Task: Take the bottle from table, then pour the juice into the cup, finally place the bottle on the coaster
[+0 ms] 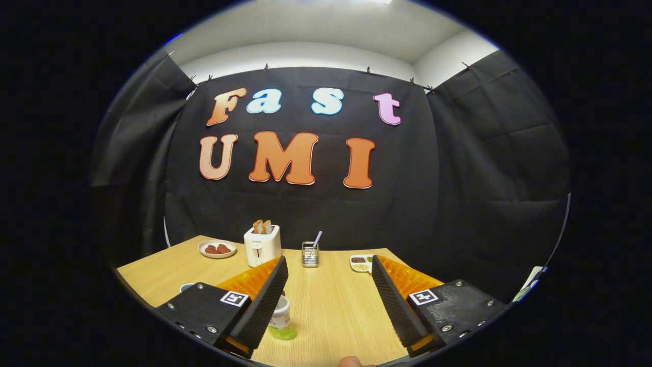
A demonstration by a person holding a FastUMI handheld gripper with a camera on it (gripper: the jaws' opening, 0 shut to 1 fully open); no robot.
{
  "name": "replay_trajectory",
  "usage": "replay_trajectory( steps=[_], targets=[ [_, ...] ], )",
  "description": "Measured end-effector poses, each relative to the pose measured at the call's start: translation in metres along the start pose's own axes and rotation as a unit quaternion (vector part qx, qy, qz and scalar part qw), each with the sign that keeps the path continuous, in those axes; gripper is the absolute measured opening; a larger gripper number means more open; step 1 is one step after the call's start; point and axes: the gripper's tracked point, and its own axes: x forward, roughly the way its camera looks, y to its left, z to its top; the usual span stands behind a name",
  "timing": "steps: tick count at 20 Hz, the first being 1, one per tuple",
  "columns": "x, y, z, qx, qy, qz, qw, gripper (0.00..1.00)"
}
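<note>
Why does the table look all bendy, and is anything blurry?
In the gripper view, the fisheye lens curves the table edges and wall; the toaster and bottle look sharp, lighting is even, no glare; the gripper jaws stand open, empty.
</note>
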Motion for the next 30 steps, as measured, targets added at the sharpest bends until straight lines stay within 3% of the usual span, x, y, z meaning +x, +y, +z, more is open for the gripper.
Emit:
replay_trajectory(
  steps=[8, 15, 30],
  targets=[
    [0.012, 0.049, -0.069, 0.027, 0.036, 0.051, 0.998, 0.99],
    [0.021, 0.077, -0.124, 0.051, 0.064, 0.07, 0.994, 0.99],
    [0.049, 0.091, -0.209, 0.06, 0.122, 0.031, 0.99, 0.99]
  ],
)
